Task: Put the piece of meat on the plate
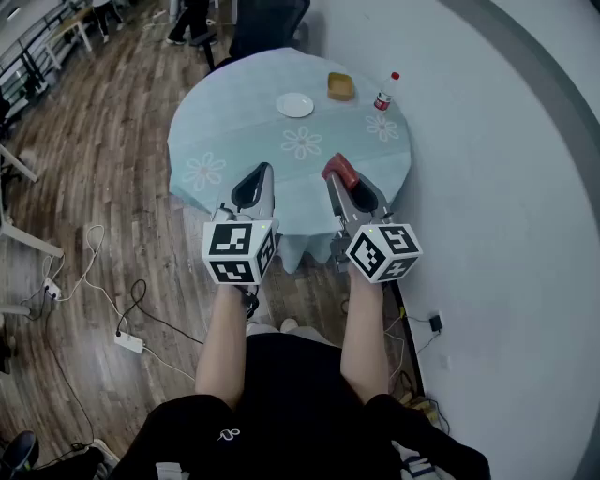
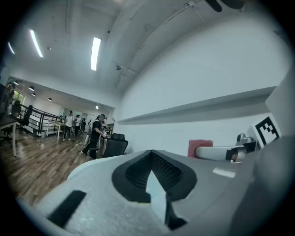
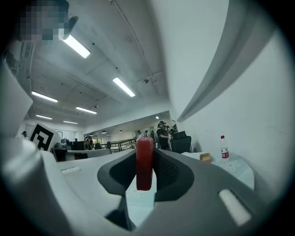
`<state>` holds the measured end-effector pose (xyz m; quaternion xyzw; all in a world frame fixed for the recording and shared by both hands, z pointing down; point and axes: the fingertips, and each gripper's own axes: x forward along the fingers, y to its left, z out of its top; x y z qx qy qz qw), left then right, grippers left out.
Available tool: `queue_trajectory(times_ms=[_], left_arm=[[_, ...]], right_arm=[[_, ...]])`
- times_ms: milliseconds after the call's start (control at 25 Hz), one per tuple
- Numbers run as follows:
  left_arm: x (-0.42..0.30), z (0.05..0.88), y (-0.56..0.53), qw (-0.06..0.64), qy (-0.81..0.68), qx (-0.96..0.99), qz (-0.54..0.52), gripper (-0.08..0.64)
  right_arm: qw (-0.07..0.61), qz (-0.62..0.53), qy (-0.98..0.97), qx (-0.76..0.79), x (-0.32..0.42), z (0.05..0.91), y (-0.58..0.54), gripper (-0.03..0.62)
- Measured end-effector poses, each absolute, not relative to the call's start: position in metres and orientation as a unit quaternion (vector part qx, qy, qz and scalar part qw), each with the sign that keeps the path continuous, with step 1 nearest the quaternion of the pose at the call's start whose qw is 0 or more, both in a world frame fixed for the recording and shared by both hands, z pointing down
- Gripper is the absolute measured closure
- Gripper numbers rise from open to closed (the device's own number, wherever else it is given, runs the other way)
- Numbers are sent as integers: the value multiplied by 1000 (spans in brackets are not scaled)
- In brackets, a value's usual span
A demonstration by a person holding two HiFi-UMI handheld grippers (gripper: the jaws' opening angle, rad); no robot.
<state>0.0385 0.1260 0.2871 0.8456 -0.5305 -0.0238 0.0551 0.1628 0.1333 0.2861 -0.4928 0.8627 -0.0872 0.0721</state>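
At far side of table [image 1: 234,131]: small white plate [image 1: 294,104] near middle, tan block [image 1: 340,86] & red-capped clear bottle [image 1: 385,92] toward wall-side rim, all apart. Dark chair [image 1: 267,28] just beyond far rim. Over table's near edge: left gripper [image 1: 251,185], tips together, empty. Beside it right gripper [image 1: 339,176], clamped on piece of meat [image 3: 144,162], a flat red slab held upright betw. pads, above table, well short of plate. Round top, pale blue cloth w/ white flower print. Around table: wood-plank floor [image 1: 103,169], loose cables [image 1: 141,300] & power strip [image 1: 127,343], smooth white wall [image 1: 506,187].
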Motion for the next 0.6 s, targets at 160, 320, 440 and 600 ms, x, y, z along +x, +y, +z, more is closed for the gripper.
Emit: queue_trajectory(times_ms=[160, 320, 440, 600], left_arm=[[46, 287, 126, 53, -532, 845, -21, 567], [55, 283, 126, 47, -534, 844, -21, 566], [61, 281, 126, 42, -536, 843, -19, 566], [63, 279, 127, 35, -546, 837, -18, 566]], right_arm=[[66, -84, 866, -489, 168, 288, 132, 489], [81, -93, 865, -486, 178, 287, 129, 489], [87, -95, 865, -486, 189, 286, 126, 489], [100, -100, 869, -475, 198, 286, 122, 489]])
